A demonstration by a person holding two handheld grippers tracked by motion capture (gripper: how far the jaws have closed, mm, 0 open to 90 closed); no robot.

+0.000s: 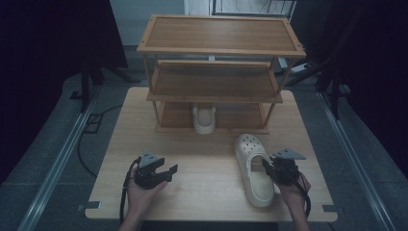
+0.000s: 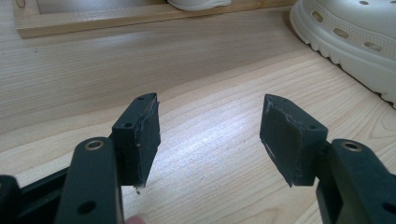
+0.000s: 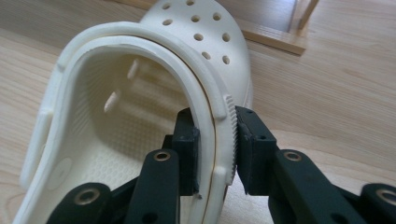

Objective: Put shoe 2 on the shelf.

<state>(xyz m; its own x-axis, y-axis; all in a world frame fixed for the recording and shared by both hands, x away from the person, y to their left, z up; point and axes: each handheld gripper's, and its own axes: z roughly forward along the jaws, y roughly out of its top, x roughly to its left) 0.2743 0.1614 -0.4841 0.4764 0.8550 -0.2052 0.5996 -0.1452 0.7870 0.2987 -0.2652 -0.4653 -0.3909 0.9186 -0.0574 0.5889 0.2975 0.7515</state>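
A cream clog (image 1: 255,168) lies on the wooden table (image 1: 202,144) at the front right, toe towards the rack. My right gripper (image 1: 270,167) is shut on its right side wall (image 3: 217,135), one jaw inside the shoe and one outside. A second cream clog (image 1: 204,119) stands on the bottom shelf of the wooden three-tier rack (image 1: 216,72), heel towards me. My left gripper (image 1: 166,172) rests low at the front left, open, with bare table between its fingers (image 2: 140,135). The held clog's toe (image 2: 350,32) shows at the upper right of the left gripper view.
The rack's two upper shelves (image 1: 216,33) are bare. Bare table lies between the two grippers and in front of the rack. Dark curtains, stand legs and floor rails (image 1: 57,163) surround the table.
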